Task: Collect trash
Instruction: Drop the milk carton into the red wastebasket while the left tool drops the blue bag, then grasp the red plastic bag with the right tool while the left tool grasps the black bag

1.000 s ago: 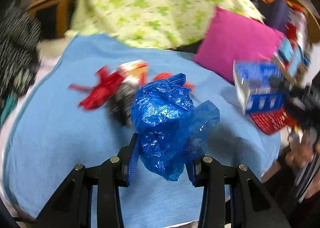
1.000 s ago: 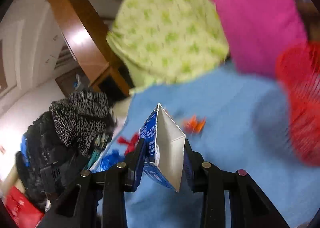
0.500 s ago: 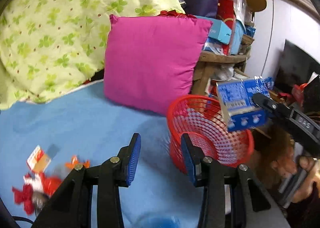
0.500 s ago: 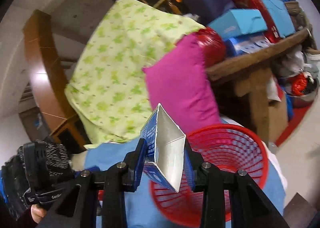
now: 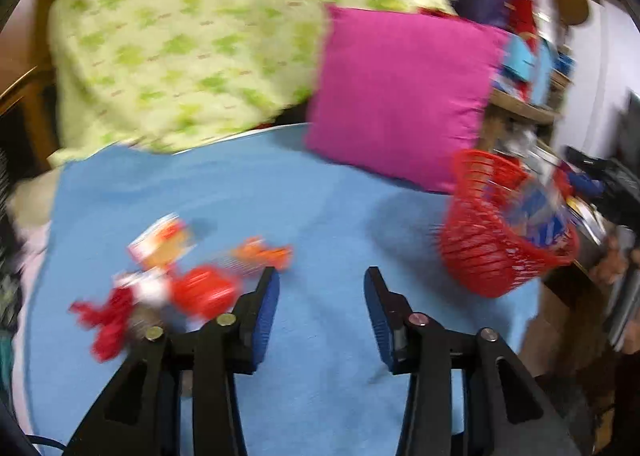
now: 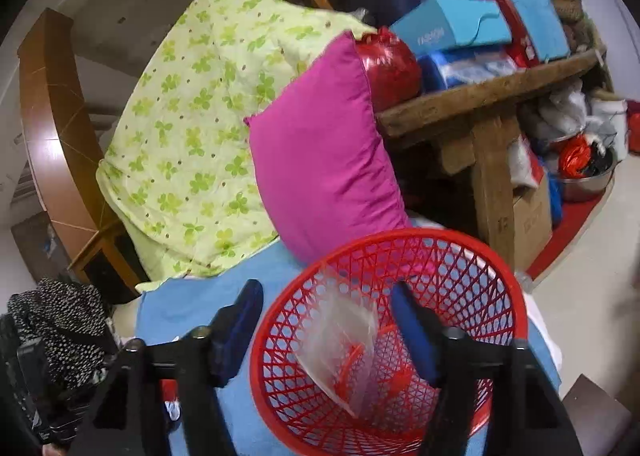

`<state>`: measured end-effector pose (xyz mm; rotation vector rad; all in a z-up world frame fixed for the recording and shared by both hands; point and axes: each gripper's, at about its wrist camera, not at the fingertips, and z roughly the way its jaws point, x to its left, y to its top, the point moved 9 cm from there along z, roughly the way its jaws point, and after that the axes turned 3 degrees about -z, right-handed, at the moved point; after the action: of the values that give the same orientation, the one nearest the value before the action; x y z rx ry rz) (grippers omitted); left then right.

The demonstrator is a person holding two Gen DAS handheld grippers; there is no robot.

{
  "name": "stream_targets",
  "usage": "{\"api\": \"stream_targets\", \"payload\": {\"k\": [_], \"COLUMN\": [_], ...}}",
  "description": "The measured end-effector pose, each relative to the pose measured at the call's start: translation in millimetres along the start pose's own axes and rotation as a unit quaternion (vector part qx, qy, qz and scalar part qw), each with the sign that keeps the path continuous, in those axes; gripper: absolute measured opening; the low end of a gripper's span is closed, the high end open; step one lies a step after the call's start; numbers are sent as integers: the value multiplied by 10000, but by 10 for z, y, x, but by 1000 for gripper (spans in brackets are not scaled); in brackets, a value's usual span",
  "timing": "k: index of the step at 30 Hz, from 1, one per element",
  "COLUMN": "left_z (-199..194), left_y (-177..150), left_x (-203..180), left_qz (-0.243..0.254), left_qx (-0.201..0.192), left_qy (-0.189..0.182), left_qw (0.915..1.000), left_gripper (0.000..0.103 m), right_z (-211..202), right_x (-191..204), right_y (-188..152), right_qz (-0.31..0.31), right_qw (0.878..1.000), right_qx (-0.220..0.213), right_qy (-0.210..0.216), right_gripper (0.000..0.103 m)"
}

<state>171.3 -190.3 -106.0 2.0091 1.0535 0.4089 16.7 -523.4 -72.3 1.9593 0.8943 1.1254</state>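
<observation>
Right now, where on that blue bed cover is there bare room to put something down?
The blue cover lies bare between the wrapper litter and the red basket, up to the pink pillow. The wrappers crowd its left side, and the shelf is packed.

Brightness: both views were evenly lit by soft indoor light; colours stayed saturated.
Light source: not in frame; it possibly sat overhead.
Glare: a pale sheen lay on the curved wooden headboard [image 6: 48, 127] in the right wrist view.
Shadows: a soft grey shadow fell on the blue sheet [image 5: 320, 195] just left of the red basket [image 5: 492, 252].
Blur: the left wrist view was smeared by motion; the wrappers [image 5: 180, 276] and the basket's contents were unreadable.
Sharpness: the right wrist view was crisp; the quilt [image 6: 192, 135] print and basket mesh were clear.
Distortion: fisheye bending curved straight edges, with black vignetted corners in both views.
</observation>
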Motion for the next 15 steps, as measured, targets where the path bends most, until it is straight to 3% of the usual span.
{"api": "stream_targets", "payload": {"k": [5, 8, 11, 15], "left_z": [-324, -366, -312, -127], "left_y": [-361, -633, -817, -940], "left_x": [974, 1376, 1527, 1562], "left_qz": [-617, -1065, -1285, -1575], "left_qx": [-248, -135, -29, 195], "left_qy": [1084, 1300, 1250, 839], "left_qw": [9919, 9857, 9838, 9838], "left_gripper": [57, 57, 57, 57], "right_z": [-170, -177, 53, 635], "right_x": [570, 1195, 1848, 2506], "right_y": [90, 31, -263, -949], "right_qz": [-388, -847, -1256, -1393], "right_qw": [9972, 9890, 9768, 9550], "right_qx": [-331, -392, 49, 1315], "right_qy": [549, 1150, 1731, 2264], "right_gripper": [71, 71, 71, 71]}}
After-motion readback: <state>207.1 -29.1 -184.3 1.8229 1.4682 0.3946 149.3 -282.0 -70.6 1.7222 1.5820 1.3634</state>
